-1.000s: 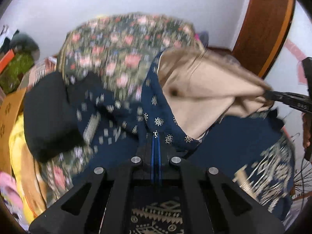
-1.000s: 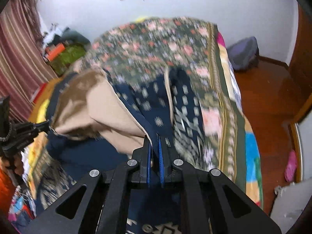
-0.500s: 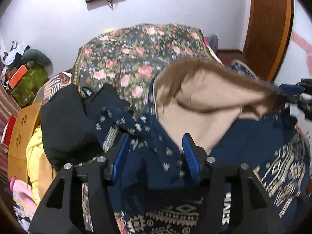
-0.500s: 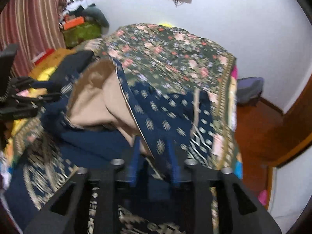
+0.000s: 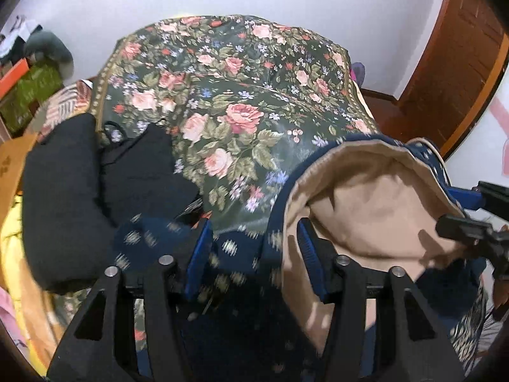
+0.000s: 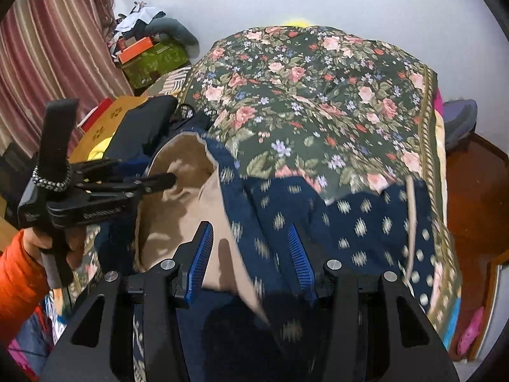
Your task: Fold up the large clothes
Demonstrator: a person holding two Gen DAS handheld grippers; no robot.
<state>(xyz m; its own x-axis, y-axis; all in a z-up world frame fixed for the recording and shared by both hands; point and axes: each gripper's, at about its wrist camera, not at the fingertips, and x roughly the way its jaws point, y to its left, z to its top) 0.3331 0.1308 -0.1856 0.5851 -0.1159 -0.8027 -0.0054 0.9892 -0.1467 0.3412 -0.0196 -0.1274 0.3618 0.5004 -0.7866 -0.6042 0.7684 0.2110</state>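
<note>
Navy patterned garment (image 5: pixel 241 286) with tan lining (image 5: pixel 366 203) lies bunched on the near end of the floral bedspread (image 5: pixel 241 95); its print is motion-blurred in both views, and its lower part is cut off under the gripper bodies (full outline not readable). Left gripper (image 5: pixel 254 251) has its blue-padded fingers (image 5: pixel 198 254) spread apart, cloth lying loose between them, nothing pinched; right gripper (image 6: pixel 251 261) likewise released, fingers (image 6: pixel 200 258) wide, fabric draped between and over the gap. In the right wrist view the left gripper's side carries small pale lettering, too blurred to read; a person's hand in an orange sleeve (image 6: pixel 16 283) grips its handle. In the left wrist view the right gripper (image 5: pixel 470 219) shows only its tips at the frame edge, beside the lining's fold. Black clothes (image 5: pixel 82 191) lie on the bedspread's left edge, touching the navy garment; yellow fabric (image 5: pixel 9 222) beyond them, mostly cut off. Far half of the bedspread lies flat and uncovered, up to the white wall (image 6: pixel 366 3); wooden floor (image 6: pixel 470 197) runs along the bedspread's right edge; a green box (image 6: pixel 156 60) and piled items sit off its far left corner by a striped curtain (image 6: pixel 51 54).
</note>
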